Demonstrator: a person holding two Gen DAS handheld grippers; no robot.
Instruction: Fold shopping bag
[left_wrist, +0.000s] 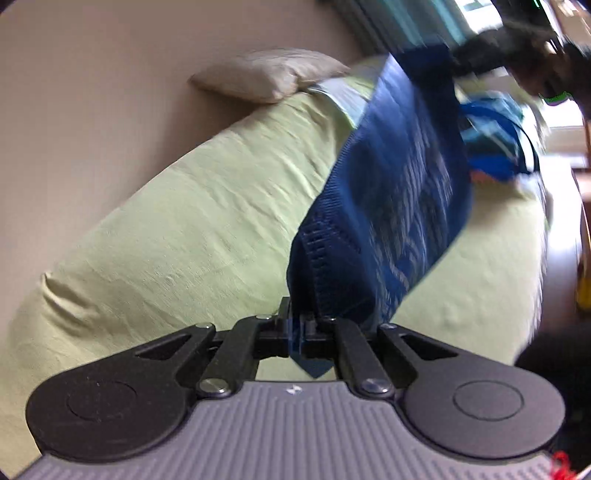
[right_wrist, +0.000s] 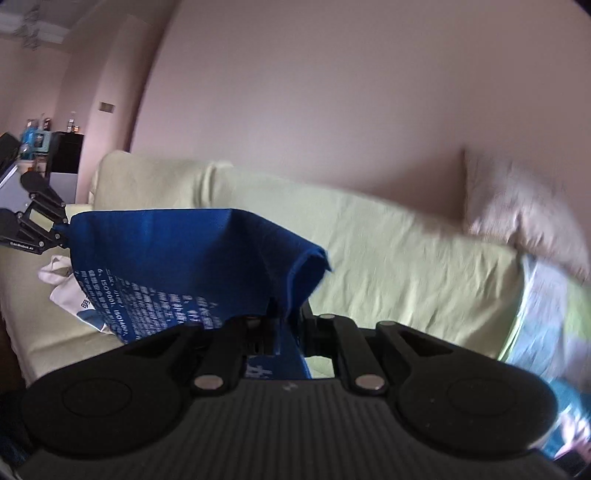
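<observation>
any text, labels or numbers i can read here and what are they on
"ISO9001": upside down among white print on the blue shopping bag; the other characters are too blurred to read.
Small white label on the left gripper: too small to read surely.
White bag behind: one partial character, unreadable.
Left wrist view: the print is motion-blurred.

Your shopping bag is deep blue woven fabric with pale printed lettering across one face and a stitched hem along its edge. It hangs lifted off the bed, stretched between your two grips: one corner is pinched in the left hand-held gripper, the other in the right hand-held gripper. From the right wrist view the bag spreads as a broad panel, its top edge running nearly level, while the near corner folds over and droops. The lettering appears upside down there.
</observation>
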